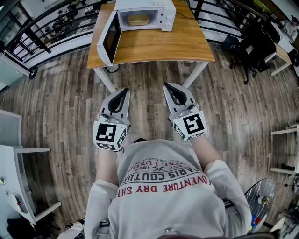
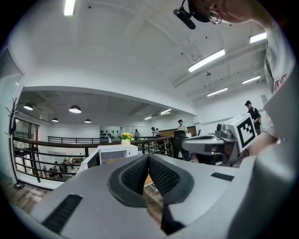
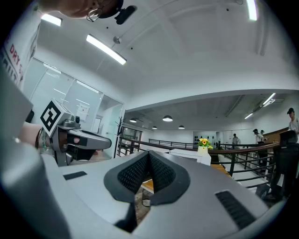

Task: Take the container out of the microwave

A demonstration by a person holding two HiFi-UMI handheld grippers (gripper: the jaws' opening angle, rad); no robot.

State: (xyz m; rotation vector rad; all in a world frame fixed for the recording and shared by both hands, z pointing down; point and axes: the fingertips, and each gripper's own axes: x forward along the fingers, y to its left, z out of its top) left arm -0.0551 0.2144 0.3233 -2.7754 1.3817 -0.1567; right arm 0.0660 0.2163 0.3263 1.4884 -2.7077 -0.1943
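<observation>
Left hand-held gripper (image 1: 122,91) and right hand-held gripper (image 1: 169,86) are both closed and empty. The container (image 1: 138,19) lies well ahead in the open microwave (image 1: 164,11) at the far edge of the bench (image 1: 159,46). Its long axis is crosswise, and it is a little nearer to the left one.

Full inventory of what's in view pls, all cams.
microwave: 1, white, far end of the table, door open
container: 1, tan, inside the microwave
table: 1, light wood, ahead of the person
flowers: 1 bunch, yellow, seen just above the microwave
railing: black, behind the table
floor: wood planks
left claw: 1, grey, shut, empty, short of the table
right claw: 1, grey, shut, empty, beside the left
</observation>
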